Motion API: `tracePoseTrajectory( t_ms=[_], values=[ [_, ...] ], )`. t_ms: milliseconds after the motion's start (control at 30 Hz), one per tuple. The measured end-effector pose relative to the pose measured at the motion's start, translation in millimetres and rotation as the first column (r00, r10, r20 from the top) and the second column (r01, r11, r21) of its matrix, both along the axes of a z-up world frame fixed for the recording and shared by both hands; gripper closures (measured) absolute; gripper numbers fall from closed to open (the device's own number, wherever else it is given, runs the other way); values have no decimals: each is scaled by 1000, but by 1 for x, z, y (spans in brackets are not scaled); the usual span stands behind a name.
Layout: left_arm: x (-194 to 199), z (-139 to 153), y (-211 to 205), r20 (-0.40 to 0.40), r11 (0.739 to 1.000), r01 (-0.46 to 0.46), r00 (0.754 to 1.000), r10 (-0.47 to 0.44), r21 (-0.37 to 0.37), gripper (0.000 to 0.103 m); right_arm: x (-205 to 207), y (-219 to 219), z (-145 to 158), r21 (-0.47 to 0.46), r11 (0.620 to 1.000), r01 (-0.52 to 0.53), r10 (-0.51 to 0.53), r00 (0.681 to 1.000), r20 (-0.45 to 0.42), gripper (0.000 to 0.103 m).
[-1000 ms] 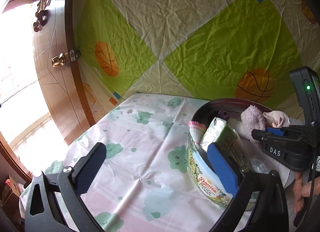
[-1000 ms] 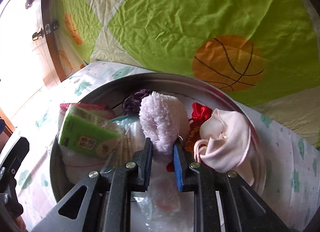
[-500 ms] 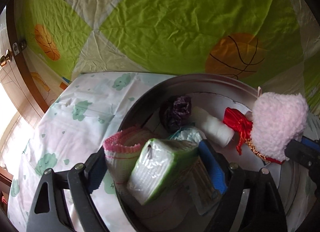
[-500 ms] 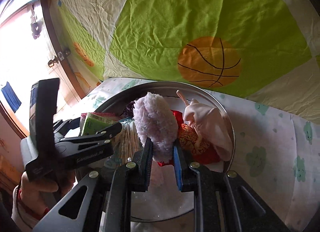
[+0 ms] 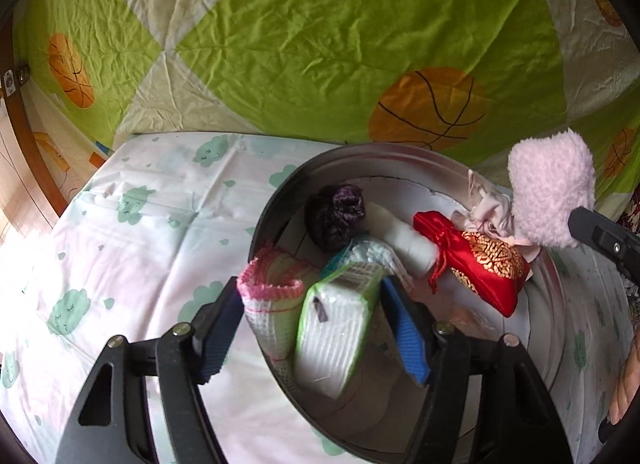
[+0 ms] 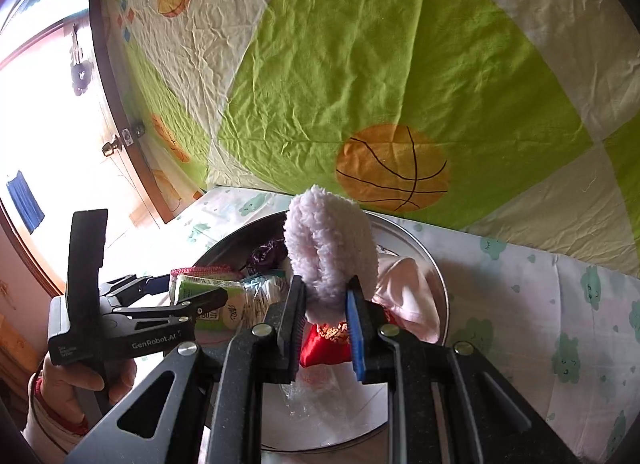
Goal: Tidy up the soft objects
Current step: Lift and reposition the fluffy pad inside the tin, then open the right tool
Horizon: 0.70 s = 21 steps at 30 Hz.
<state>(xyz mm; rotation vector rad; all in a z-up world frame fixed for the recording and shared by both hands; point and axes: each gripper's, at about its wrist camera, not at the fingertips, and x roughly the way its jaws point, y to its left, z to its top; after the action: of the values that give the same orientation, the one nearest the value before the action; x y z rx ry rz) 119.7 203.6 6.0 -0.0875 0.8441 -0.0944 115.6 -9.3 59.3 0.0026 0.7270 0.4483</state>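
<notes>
A table covered with a white cloth (image 5: 132, 248) printed with green clouds stands against a hanging sheet (image 5: 320, 44) of green and cream patches with orange basketballs, and a wooden door (image 6: 120, 144) with a brass knob stands at the bright left side of the room. A round metal tin (image 5: 280, 200) sits near the table's back edge, toward its right side. The right gripper (image 6: 326, 304) is closed on a fluffy pink sock (image 6: 330, 248), held up above the tin and clear of its contents. The left gripper (image 5: 316, 328) hangs over the tin's near-left rim with its jaws wide, one outside the wall and one inside, straddling a rolled pink-edged cloth (image 5: 272, 296) and a green tissue pack (image 5: 336, 324) without visibly pressing either. Further in lie a dark purple bundle (image 5: 336, 216), a white roll (image 5: 404, 240), a red pouch with gold pattern (image 5: 480, 264) and a pale pink cloth (image 6: 408, 292). The left gripper's body reads "GenRobot.AI"; smaller print on it and on the tissue pack is too blurred to read. The tin's near wall and floor are cut off by the gripper frames.
</notes>
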Motion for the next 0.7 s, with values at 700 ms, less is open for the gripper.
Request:
tracePoseTrajectory(
  t_ms=[700],
  values=[
    [-11,27,-28,98,986,153,984,-147,-59,79,36,14,-13,20,997,81,-82,995,63,63]
  ],
)
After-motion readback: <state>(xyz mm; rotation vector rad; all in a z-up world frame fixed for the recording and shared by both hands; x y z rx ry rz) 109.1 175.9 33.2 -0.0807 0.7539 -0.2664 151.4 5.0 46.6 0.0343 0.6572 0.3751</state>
